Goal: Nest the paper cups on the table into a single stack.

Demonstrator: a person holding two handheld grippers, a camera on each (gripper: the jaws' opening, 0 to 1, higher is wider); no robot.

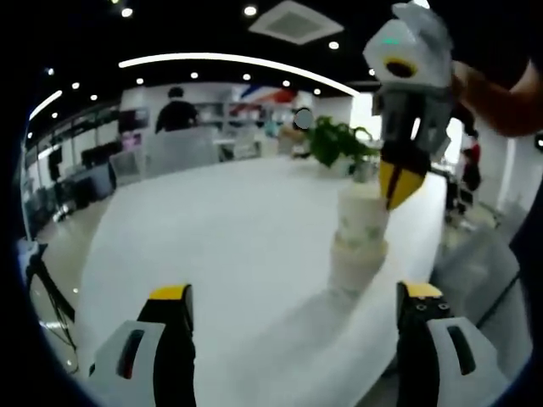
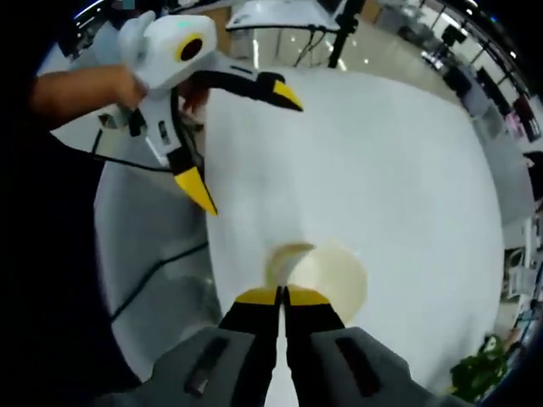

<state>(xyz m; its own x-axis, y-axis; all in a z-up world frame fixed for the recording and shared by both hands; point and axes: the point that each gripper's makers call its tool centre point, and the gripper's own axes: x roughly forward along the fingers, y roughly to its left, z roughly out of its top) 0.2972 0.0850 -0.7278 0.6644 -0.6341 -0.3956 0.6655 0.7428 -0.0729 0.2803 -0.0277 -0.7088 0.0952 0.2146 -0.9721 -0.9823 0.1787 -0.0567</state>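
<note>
My right tool (image 2: 282,295) has its yellow-tipped jaws pressed together on the rim of the top paper cup (image 2: 327,275), hiding part of that rim, while the nested stack of cups (image 1: 359,240) stands blurred near the white worktop (image 1: 237,229) edge. My left tool (image 1: 297,298) hangs spread wide beside the stack, touching nothing. The worktop is smooth and glossy, with a potted plant (image 1: 335,142) and a dim office behind.

I see a long white table (image 1: 229,229) in an open office, a dark ceiling (image 1: 170,25) with round spotlights and a curved light strip (image 1: 229,61), a leafy potted plant (image 1: 338,140), and desks behind.
</note>
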